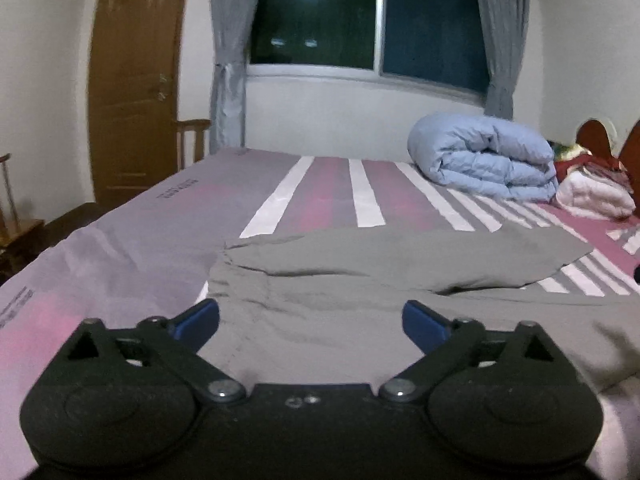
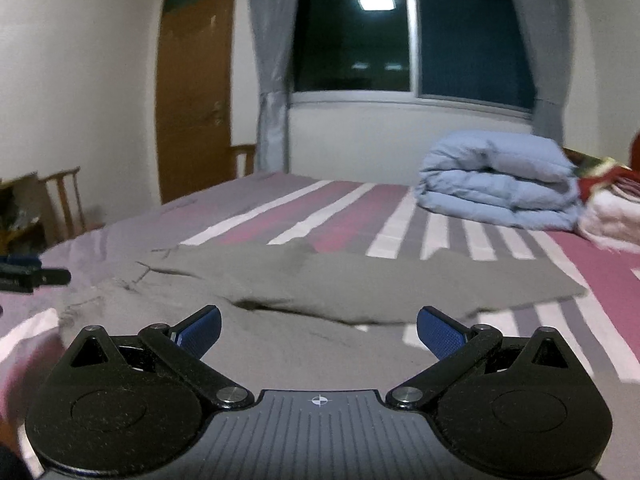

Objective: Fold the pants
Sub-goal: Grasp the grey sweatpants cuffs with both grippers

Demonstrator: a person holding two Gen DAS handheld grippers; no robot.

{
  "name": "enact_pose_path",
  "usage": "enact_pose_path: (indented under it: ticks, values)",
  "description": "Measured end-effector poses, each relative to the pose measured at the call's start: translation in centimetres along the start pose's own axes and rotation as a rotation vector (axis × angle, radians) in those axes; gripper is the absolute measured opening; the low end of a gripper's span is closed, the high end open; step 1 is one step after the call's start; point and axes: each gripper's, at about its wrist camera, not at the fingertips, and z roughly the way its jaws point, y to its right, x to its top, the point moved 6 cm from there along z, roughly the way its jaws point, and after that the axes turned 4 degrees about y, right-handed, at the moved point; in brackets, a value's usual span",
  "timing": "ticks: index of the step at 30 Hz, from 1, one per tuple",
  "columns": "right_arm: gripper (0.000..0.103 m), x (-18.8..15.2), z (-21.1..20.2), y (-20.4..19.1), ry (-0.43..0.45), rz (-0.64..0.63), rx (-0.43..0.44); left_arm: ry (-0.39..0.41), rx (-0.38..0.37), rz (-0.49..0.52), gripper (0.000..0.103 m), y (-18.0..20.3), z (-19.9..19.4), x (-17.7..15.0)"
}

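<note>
Grey pants (image 1: 360,272) lie spread on the striped bed sheet (image 1: 328,196), with one leg folded over the other so a ridge runs across them. My left gripper (image 1: 310,312) hovers open over their near left part, and nothing sits between its blue pads (image 1: 200,320). In the right wrist view the pants (image 2: 320,280) stretch from the left to the right. My right gripper (image 2: 319,316) is open above their near edge, with nothing between its fingers. A black piece at the left edge (image 2: 32,276) looks like the other gripper.
A folded light-blue duvet (image 1: 484,160) lies at the far right of the bed, with a pile of white and red clothes (image 1: 596,192) beside the wooden headboard (image 1: 596,136). A brown door (image 1: 132,92), wooden chairs (image 2: 64,196) and a curtained window (image 1: 372,20) stand beyond the bed.
</note>
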Motion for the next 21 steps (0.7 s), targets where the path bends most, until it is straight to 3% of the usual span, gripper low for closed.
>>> enact_pose_path:
  ticks: [1, 4, 6, 12, 17, 21]
  values:
    - [0.103, 0.3, 1.4, 0.0, -0.005, -0.014, 0.013, -0.015, 0.000, 0.021, 0.076, -1.0, 1.1, 0.4]
    - [0.100, 1.6, 5.8, 0.2, -0.016, -0.060, 0.055, -0.067, -0.008, 0.052, 0.062, -4.1, 5.2, 1.3]
    - [0.063, 2.4, 9.6, 0.6, -0.045, -0.080, 0.085, -0.113, -0.025, 0.025, 0.051, -6.3, 8.4, 1.8]
    - [0.061, 3.5, 21.0, 1.4, -0.118, -0.116, 0.147, -0.261, -0.051, 0.039, 0.043, -10.0, 18.9, 1.7]
    - [0.061, 3.9, 30.9, 2.5, -0.186, -0.156, 0.166, -0.309, -0.106, 0.065, 0.054, -11.2, 25.5, 1.9]
    - [0.062, 3.7, 36.1, 2.6, -0.216, -0.195, 0.224, -0.329, -0.163, 0.050, 0.054, -11.4, 28.6, 1.8]
